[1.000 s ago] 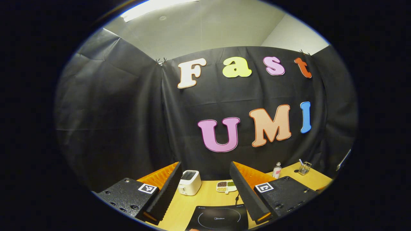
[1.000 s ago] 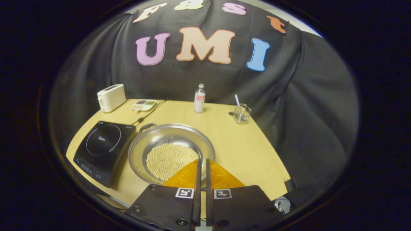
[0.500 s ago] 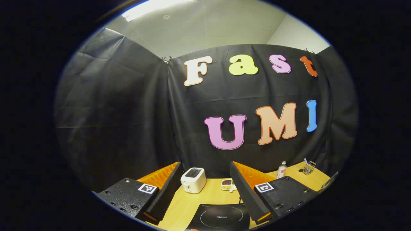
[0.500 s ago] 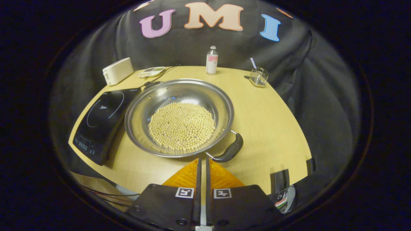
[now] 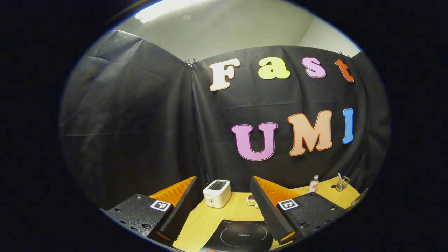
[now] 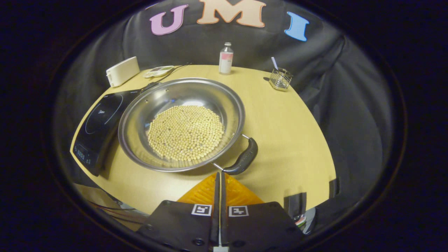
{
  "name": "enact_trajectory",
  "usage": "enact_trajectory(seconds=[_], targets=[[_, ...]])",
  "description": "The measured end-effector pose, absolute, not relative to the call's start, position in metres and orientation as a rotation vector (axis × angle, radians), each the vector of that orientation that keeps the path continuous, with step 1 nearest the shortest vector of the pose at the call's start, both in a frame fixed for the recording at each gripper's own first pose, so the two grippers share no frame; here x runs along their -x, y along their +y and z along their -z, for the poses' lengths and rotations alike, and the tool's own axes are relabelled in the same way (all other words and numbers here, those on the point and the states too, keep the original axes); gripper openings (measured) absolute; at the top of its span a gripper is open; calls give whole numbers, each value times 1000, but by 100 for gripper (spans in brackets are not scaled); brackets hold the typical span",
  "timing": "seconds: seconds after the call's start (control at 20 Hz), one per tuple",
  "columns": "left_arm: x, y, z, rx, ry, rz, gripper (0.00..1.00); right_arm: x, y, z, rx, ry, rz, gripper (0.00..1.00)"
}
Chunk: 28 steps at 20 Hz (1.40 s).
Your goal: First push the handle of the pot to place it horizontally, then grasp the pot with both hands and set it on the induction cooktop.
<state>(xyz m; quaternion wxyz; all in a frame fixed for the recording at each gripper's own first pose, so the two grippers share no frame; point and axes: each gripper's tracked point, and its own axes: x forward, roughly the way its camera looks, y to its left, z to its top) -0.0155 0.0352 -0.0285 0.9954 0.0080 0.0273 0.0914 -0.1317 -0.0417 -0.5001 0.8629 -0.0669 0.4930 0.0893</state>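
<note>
A wide steel pot [image 6: 182, 122] holding pale beans sits on the wooden table [image 6: 280, 140] in the right gripper view. Its near black handle [image 6: 243, 159] points toward me and to the right; a second handle [image 6: 148, 85] is at the far rim. My right gripper [image 6: 219, 173] is shut, empty, its tips just short of the near handle. The black induction cooktop [image 6: 96, 122] lies left of the pot, touching its rim in view. In the left gripper view my left gripper [image 5: 224, 189] is open and empty, held above the cooktop [image 5: 241, 236].
A white toaster [image 6: 121, 71] and a small divided dish [image 6: 159, 71] stand at the back left. A small bottle [image 6: 225, 58] and a glass cup with a straw [image 6: 280, 78] stand at the back right. The cooktop's cord [image 6: 171, 70] runs toward the dish.
The right gripper view has tipped down and drawn back, bringing the pot's near handle into sight just ahead of the tips. The left gripper view has drifted slightly left.
</note>
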Motion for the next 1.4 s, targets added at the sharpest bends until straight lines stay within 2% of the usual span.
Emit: enact_trajectory(seconds=[0.1,0.15,0.7,0.75,0.9,1.4], targets=[[16,35,29,-18,60,-203,95,122,-48,502,152,1032,-191,4],[16,34,30,-18,62,-213,95,117,-51,502,159,1031,-191,12],[19,27,30,-32,81,-290,96,46,-79,523,210,1027,-210,12],[18,26,29,-36,81,-293,96,42,-80,525,210,1029,-208,4],[16,21,30,-41,87,-299,96,26,-83,530,205,1029,-197,4],[-6,-9,36,-25,103,-259,96,8,-99,534,183,1030,-164,4]])
